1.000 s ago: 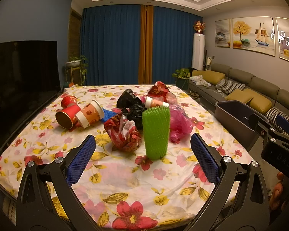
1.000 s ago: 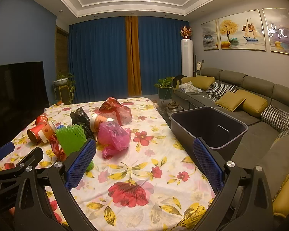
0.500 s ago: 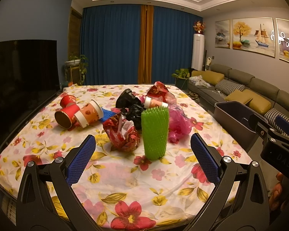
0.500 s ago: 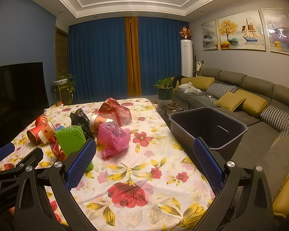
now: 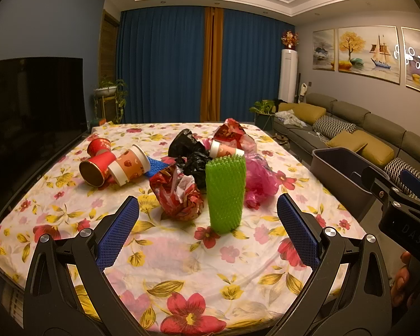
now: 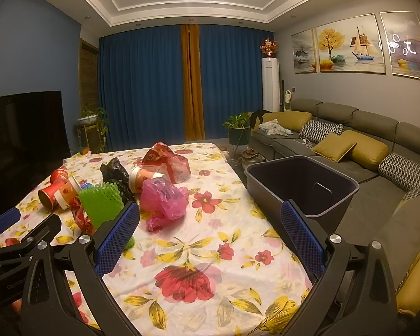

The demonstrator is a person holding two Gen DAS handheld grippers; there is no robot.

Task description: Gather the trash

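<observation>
A pile of trash lies mid-table on the floral tablecloth (image 5: 182,254): an upright green foam net sleeve (image 5: 224,193), a crumpled red wrapper (image 5: 179,194), a pink plastic bag (image 5: 259,180), black bags (image 5: 193,159) and several paper cups (image 5: 112,163). My left gripper (image 5: 208,232) is open and empty, a short way in front of the green sleeve. My right gripper (image 6: 210,239) is open and empty over the table's near right side, with the pink plastic bag (image 6: 163,198) ahead of it. The dark grey bin (image 6: 302,184) stands off the table's right edge.
A dark TV screen (image 5: 33,106) runs along the table's left side. A grey sofa (image 6: 350,140) with yellow cushions lines the right wall beyond the bin. Potted plants (image 6: 238,128) and blue curtains (image 5: 165,64) are at the back. A hand (image 5: 403,280) shows at lower right.
The left wrist view has drifted slightly, so the trash pile sits a touch further left. Both grippers stay open and nothing has been picked up.
</observation>
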